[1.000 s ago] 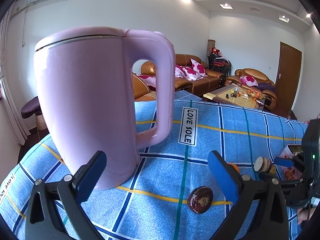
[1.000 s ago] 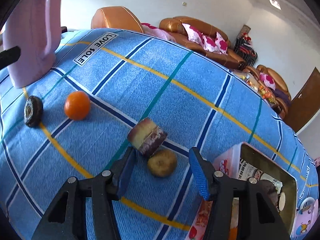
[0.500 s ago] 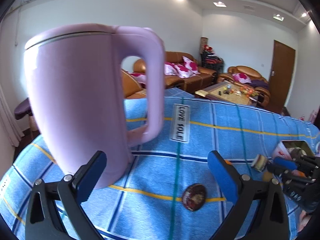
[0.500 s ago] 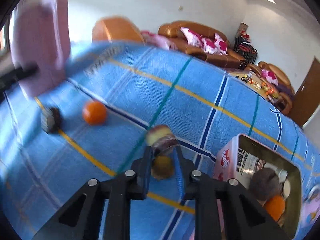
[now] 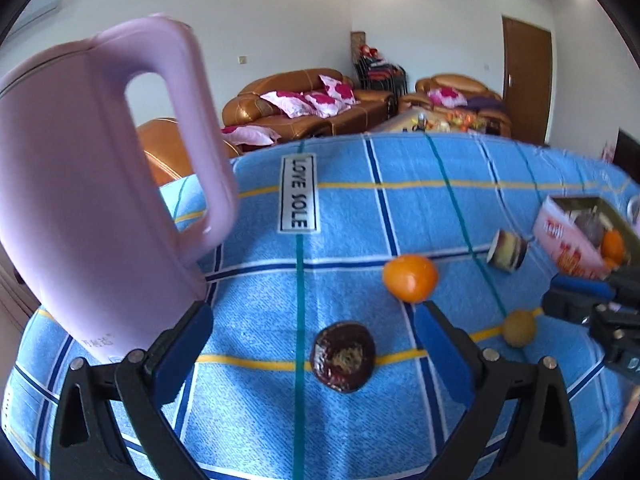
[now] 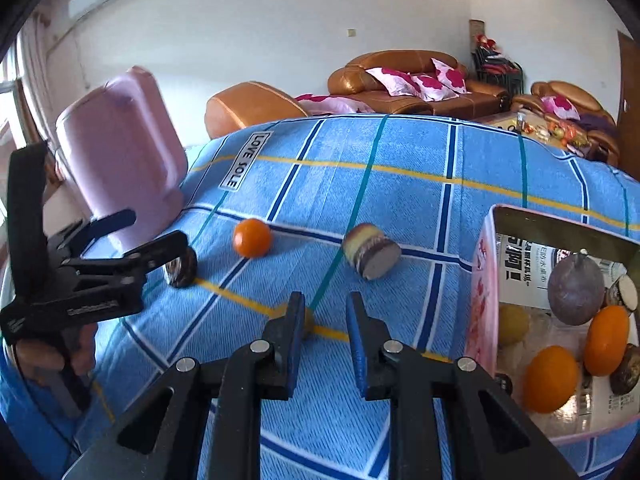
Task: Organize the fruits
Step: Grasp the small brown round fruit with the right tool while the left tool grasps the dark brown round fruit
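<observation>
Both wrist views, cloth-covered tabletop (image 5: 500, 208). Your right gripper (image 6: 326, 300) has just drawn its jaws in from wide to as narrow as they go. A second ago they stood on either side of the small yellow-brown fruit (image 6: 309, 322); now bare cloth shows in the slit between them. Only a sliver of the fruit peeks past the inner edge of the left-hand jaw. In the left view the same fruit sits on the yellow stripe, just beside the right jaw tips and not visibly clamped. Judged from this, the pinch has probably missed or slipped, so this fruit is not yet on its way to the pink box (image 6: 482, 300). That box stands just to the right and already holds oranges and a purple fruit.

Your left gripper (image 5: 312, 312) keeps its jaws wide and empty. Compared with a second ago, the pink kettle (image 5: 100, 200) has slid to the left of that view and leans. The dark round fruit (image 5: 343, 356) now lies centred between the open jaws and nearer to them. The loose orange (image 5: 410, 278) and the layered cake piece (image 5: 507, 250) lie further off on the cloth, both still outside the box
</observation>
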Demonstrator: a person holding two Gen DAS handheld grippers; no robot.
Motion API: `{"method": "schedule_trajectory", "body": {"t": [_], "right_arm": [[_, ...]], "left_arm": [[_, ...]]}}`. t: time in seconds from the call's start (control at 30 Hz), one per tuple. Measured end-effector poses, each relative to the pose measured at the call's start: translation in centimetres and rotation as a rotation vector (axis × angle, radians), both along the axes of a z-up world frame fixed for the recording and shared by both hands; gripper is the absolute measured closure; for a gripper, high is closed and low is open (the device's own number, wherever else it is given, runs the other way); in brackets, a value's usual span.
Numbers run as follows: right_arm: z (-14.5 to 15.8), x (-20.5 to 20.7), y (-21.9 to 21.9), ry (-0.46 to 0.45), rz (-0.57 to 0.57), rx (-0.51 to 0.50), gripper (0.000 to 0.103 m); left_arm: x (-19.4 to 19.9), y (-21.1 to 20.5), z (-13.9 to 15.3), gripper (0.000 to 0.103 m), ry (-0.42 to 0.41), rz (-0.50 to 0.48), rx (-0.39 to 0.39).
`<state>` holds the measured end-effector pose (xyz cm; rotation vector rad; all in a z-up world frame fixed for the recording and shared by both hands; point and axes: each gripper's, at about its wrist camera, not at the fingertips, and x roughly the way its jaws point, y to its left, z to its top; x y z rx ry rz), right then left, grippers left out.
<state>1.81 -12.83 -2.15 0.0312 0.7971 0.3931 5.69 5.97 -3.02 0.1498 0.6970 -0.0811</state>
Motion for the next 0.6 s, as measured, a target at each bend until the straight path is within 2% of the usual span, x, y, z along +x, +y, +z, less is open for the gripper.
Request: {"method": "schedule_trajectory", "body": {"t": [0.2,0.37,0.4,0.43,0.5,0.57,0.6], "right_arm": [[-0.1,0.5,0.1,0.032,0.026,0.063,0.079],[-0.9,0.3,1.1,0.069,0.047,0.073,0.077],[-0.9,0.3,1.3,0.063,0.042,0.063,0.071],[-1.0,0.3,1.5,0.066,0.042,0.053,0.060],[-1.2,0.4,2.1,0.075,0.055,0.046,0.052],[-1.5,0.5,2.7,0.079,0.054,-0.003,0.052],[-1.8,0.6,3.2,0.083,0.047,-0.047,0.052]], "left_arm": [[0.9,1.2,-0.7,0.007,0.066,0.033,-0.047],[2.1,2.0,-2.3,0.022,0.201,0.036,-0.101],[2.3,2.1,-2.5,0.024,0.216,0.038,-0.109],[2.3,2.2,-2.5,0.024,0.220,0.039,-0.115],[2.2,2.4,-2.4,0.027,0.217,0.041,-0.123],[2.1,2.4,-2.3,0.039,0.212,0.024,-0.135],[2.0,2.3,-2.3,0.051,0.209,0.013,-0.138]]}}
